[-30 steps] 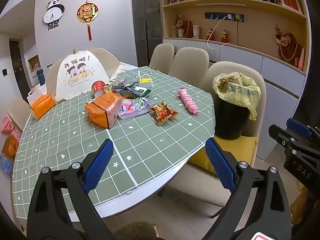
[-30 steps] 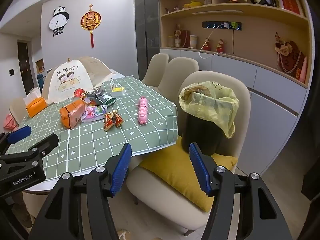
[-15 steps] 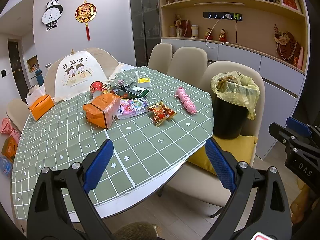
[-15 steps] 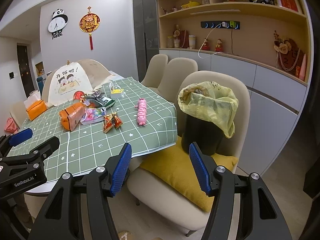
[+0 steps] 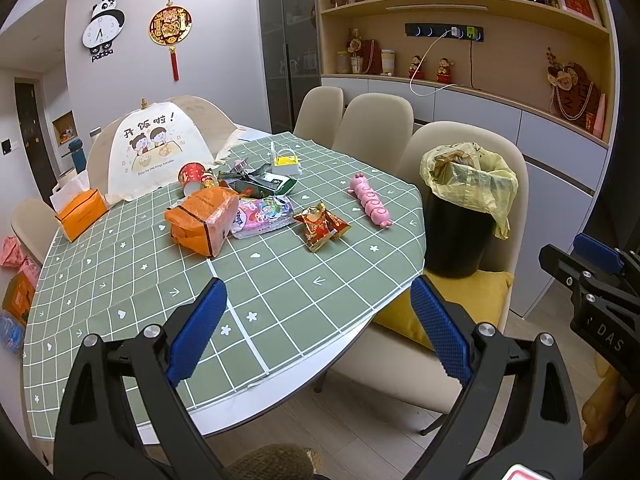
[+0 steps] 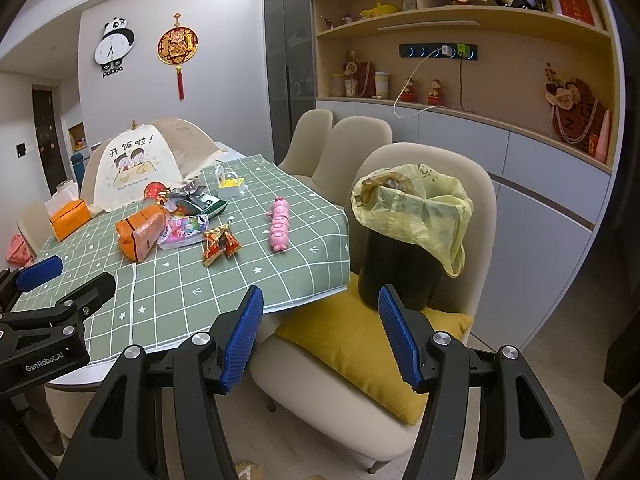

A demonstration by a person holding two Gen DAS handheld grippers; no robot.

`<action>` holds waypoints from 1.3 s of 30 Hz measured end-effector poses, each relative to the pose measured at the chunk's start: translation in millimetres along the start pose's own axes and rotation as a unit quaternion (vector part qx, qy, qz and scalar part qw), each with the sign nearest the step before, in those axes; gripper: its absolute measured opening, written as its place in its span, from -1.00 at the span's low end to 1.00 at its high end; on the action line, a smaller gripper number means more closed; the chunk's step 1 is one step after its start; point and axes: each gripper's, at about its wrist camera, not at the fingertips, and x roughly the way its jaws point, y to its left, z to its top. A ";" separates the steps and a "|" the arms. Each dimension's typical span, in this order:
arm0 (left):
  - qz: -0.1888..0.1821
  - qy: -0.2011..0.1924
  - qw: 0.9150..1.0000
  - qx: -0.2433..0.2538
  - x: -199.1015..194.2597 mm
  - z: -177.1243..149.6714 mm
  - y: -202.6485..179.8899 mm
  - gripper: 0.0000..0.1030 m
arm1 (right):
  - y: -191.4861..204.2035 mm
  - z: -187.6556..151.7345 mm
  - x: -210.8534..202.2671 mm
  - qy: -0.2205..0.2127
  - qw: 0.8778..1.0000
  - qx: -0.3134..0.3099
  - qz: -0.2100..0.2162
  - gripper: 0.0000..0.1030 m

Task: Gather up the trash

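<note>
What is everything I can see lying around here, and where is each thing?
table: one, green checked cloth, centre-left
food cover: one, white, cartoon print, far side of table
tissue box: one, orange, table's left edge
orange bag: one, mid-table
pink wrapper: one, beside the orange bag
red snack packets: a small cluster, right of the pink wrapper
pink toy: one, near table's right edge
yellow box: one, far side
bin: one, black, yellow liner, on a chair's yellow cushion
left gripper: open, empty
right gripper: open, empty
</note>
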 end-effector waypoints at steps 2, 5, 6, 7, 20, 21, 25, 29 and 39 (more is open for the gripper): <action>0.000 0.000 1.000 -0.001 -0.6 -0.2 0.1 0.73 | -1.4 0.2 -0.3 0.001 1.000 0.004 0.005 0.10; 0.001 0.000 1.000 -0.002 -0.8 0.4 0.6 0.73 | -1.0 0.4 0.4 0.001 1.000 0.002 0.005 0.10; 0.000 0.001 1.000 -0.002 -0.6 0.3 0.7 0.73 | -1.0 0.3 0.6 0.002 1.000 0.001 0.005 0.10; 0.000 0.003 1.000 -0.002 -0.6 0.3 0.9 0.73 | -0.6 0.2 0.8 0.002 1.000 0.000 0.005 0.10; -0.001 0.002 1.000 -0.002 -1.0 -1.3 0.6 0.73 | 1.8 -0.2 1.3 0.002 1.000 -0.003 0.006 0.10; -0.001 0.002 1.000 -0.002 -1.0 -1.3 0.5 0.72 | 1.8 -0.2 1.3 0.002 1.000 -0.003 0.006 0.11; -0.001 0.002 1.000 -0.002 -1.2 -1.3 0.6 0.73 | 1.9 -0.3 1.2 0.002 1.000 -0.002 0.006 0.10; -0.001 0.002 1.000 -0.002 -1.2 -1.3 0.1 0.73 | 2.0 -0.1 1.2 0.002 1.000 -0.002 0.005 0.10; -0.002 0.003 1.000 -0.005 -0.4 -1.7 0.1 0.72 | 4.0 -0.9 1.9 0.005 1.000 -0.001 0.006 0.10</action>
